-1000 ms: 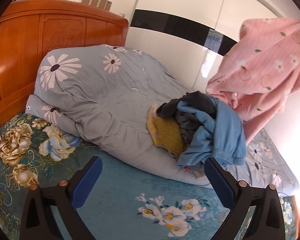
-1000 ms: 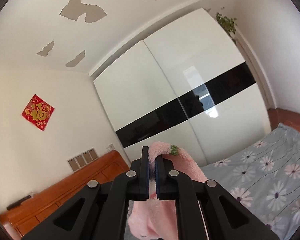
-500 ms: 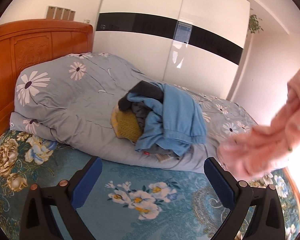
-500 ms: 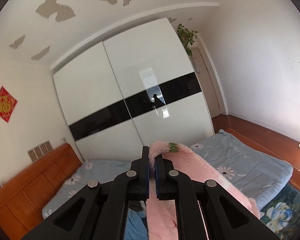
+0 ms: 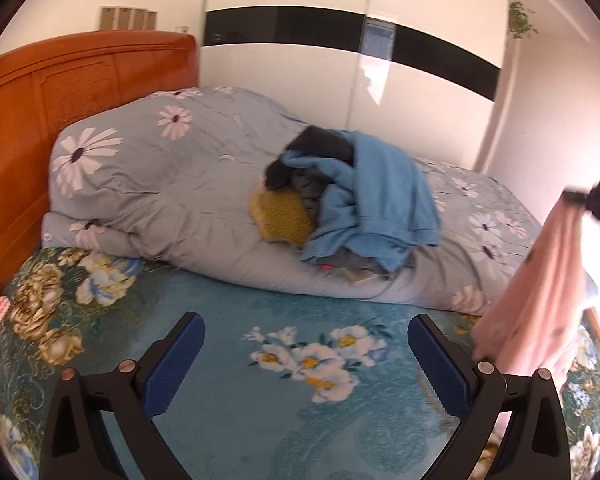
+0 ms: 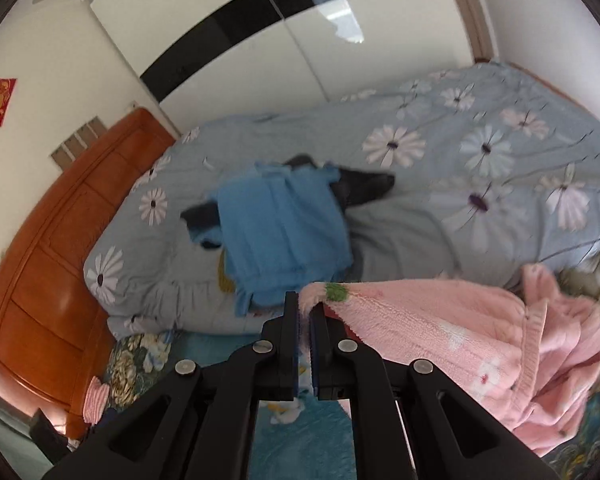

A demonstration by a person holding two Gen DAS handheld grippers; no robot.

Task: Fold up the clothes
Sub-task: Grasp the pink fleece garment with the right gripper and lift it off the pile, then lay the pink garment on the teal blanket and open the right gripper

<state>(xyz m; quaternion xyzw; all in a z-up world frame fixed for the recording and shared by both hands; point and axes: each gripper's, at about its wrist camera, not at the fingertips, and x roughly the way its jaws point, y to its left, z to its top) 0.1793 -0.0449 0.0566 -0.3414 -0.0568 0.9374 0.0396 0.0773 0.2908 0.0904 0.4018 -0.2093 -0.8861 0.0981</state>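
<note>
Down from ceiling height since a second ago, the right claw (image 6: 305, 312) now looks over the bed, its jaws pressed together on an edge of the pink fleece garment (image 6: 480, 344). That garment drapes from the pinch to the right and bunches on the teal floral blanket (image 6: 300, 440) at the near right of the bed. In the left wrist view, the left claw (image 5: 306, 354) hovers over the same blanket with its jaws spread wide and nothing between them; the pink garment hangs just beside its right finger. Farther back, a grey-blue daisy-print duvet (image 5: 172, 184) lies heaped across the bed, and on it sits a pile of clothes: a blue garment (image 5: 384, 200) on top, a mustard knit (image 5: 284, 216) and dark pieces beneath. Beyond stand the orange wooden headboard (image 5: 60, 92) at the left and a white wardrobe (image 5: 340, 72) with a black band.
</note>
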